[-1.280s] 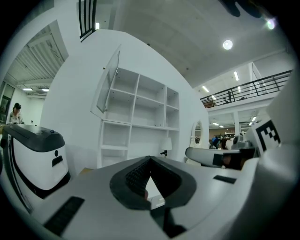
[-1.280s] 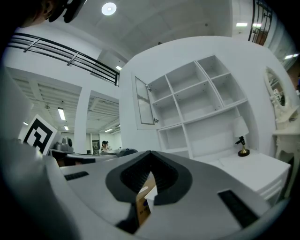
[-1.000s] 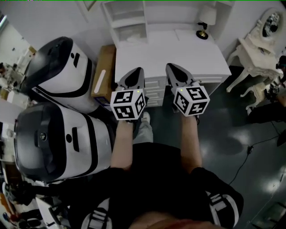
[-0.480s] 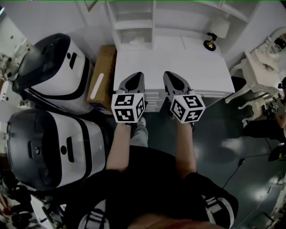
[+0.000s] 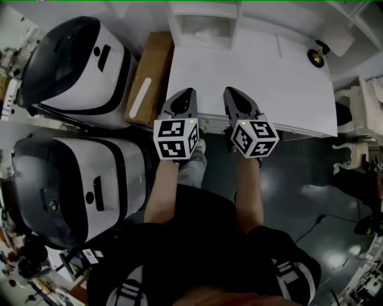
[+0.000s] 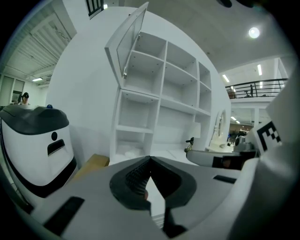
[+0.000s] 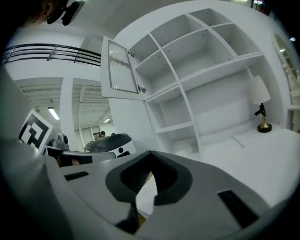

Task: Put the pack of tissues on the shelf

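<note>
Head view: left tool [image 5: 185, 94] and right tool [image 5: 231, 92] sat side by side at centre frame, over the front edge of the white surface [image 5: 287, 77]. The pack of tissues [image 5: 206, 37] lay in the bottom compartment of the shelf [image 5: 203, 11], top centre.
Left gripper view: jaws were pressed together, empty.
Right gripper view: jaws likewise met, pinching nothing.

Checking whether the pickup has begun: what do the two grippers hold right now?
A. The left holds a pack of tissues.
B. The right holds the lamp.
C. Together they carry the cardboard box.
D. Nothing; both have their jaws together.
D: the left gripper and the right gripper each show their jaws closed tip to tip, with nothing between them.
</note>
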`<control>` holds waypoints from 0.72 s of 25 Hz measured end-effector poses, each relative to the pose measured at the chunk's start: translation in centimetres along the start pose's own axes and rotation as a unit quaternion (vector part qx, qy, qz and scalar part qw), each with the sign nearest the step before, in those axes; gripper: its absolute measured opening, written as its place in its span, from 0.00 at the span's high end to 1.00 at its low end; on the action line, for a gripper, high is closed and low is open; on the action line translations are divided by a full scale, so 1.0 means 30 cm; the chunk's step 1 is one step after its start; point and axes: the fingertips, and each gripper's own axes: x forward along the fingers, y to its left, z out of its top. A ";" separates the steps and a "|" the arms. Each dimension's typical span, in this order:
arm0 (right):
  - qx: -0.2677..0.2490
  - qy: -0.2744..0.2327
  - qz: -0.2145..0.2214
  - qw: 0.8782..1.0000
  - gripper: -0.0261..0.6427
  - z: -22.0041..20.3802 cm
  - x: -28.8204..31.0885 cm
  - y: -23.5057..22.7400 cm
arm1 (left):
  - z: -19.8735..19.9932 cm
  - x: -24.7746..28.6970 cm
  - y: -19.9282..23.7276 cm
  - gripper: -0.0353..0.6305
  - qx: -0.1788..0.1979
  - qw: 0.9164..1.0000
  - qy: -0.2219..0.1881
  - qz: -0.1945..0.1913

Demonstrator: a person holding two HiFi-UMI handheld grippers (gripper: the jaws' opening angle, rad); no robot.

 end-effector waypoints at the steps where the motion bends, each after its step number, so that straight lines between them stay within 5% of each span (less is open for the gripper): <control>1: 0.003 0.007 0.002 1.000 0.93 -0.005 0.031 -0.007 | 0.000 0.018 0.022 0.93 -0.003 1.000 0.005 0.006; 7: 0.007 0.047 0.003 0.999 0.93 -0.050 0.306 -0.079 | -0.020 0.239 0.220 0.93 -0.032 0.999 0.035 0.021; 18: 0.017 0.067 -0.024 0.997 0.93 -0.041 0.608 -0.283 | -0.005 0.616 0.332 0.93 -0.034 0.997 0.069 -0.008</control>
